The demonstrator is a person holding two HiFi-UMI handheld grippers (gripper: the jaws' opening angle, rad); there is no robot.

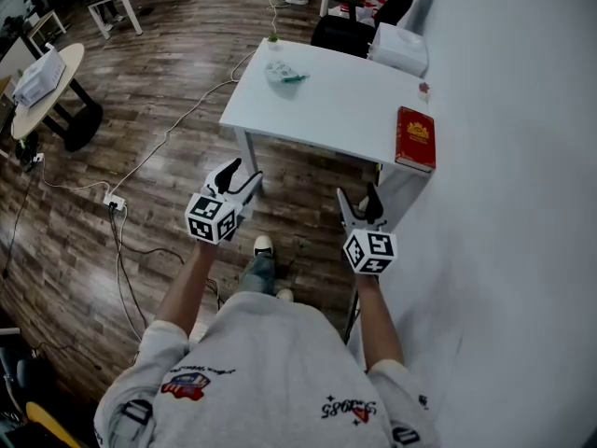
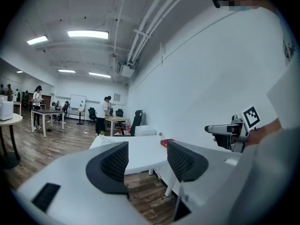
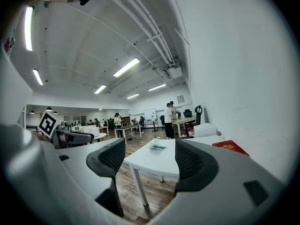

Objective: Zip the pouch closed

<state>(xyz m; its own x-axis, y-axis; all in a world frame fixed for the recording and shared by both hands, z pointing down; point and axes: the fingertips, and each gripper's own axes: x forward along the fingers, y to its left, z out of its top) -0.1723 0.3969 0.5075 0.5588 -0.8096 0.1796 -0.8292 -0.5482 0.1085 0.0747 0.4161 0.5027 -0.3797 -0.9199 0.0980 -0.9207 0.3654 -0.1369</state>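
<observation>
A small clear pouch with teal trim lies on the far left part of a white table; in the right gripper view the pouch shows small on the tabletop. Both grippers hang in the air in front of the table's near edge, well short of the pouch. My left gripper is open with nothing between its black pads. My right gripper is open and empty too, its pads spread wide. The zipper's state is too small to make out.
A red book lies at the table's right edge by the white wall. A white box and a small plant sit at the table's far side. Cables and a power strip lie on the wooden floor. People stand by distant desks.
</observation>
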